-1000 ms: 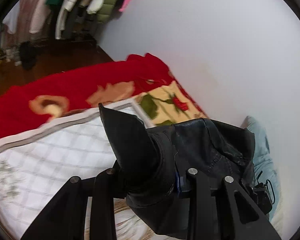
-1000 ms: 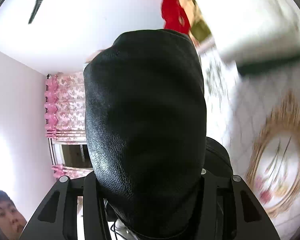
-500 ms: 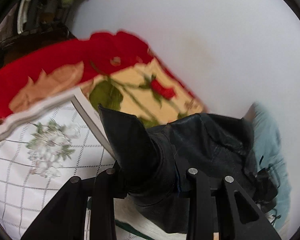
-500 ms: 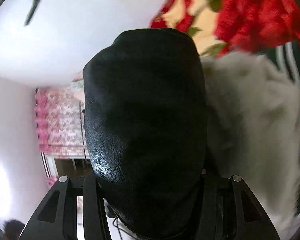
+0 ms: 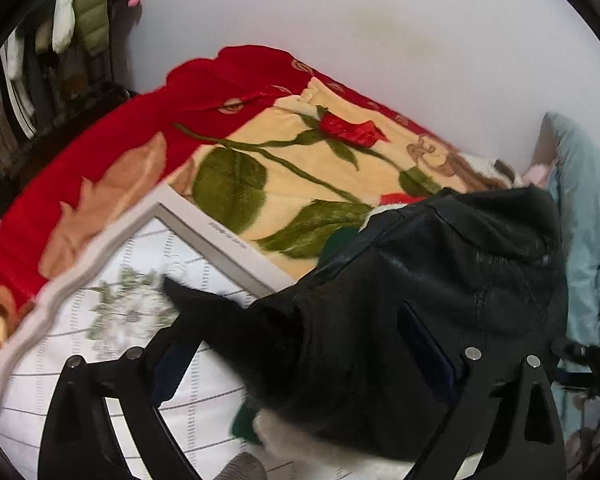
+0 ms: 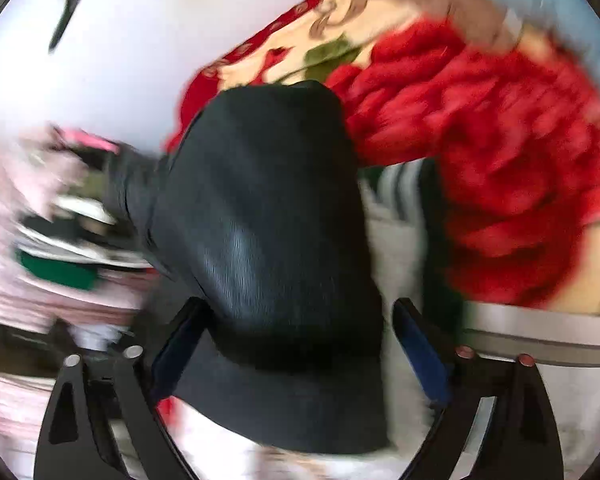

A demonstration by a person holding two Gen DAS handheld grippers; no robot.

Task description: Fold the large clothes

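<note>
Both my left gripper and right gripper have just sprung wide, dropping the black leather jacket between their fingers (on the bed); next, regrip an edge.

Bed (white checked quilt) under rose blanket, black jacket

Both cams sit right behind their own gripper fingers, tilted steeply down at the bed from close up. The left wrist view looks past the left gripper across the crumpled black leather jacket toward the white wall. The right wrist view, blurry, has the right gripper around that same jacket. Both share the red rose-print fleece blanket beyond the fingers.
</note>
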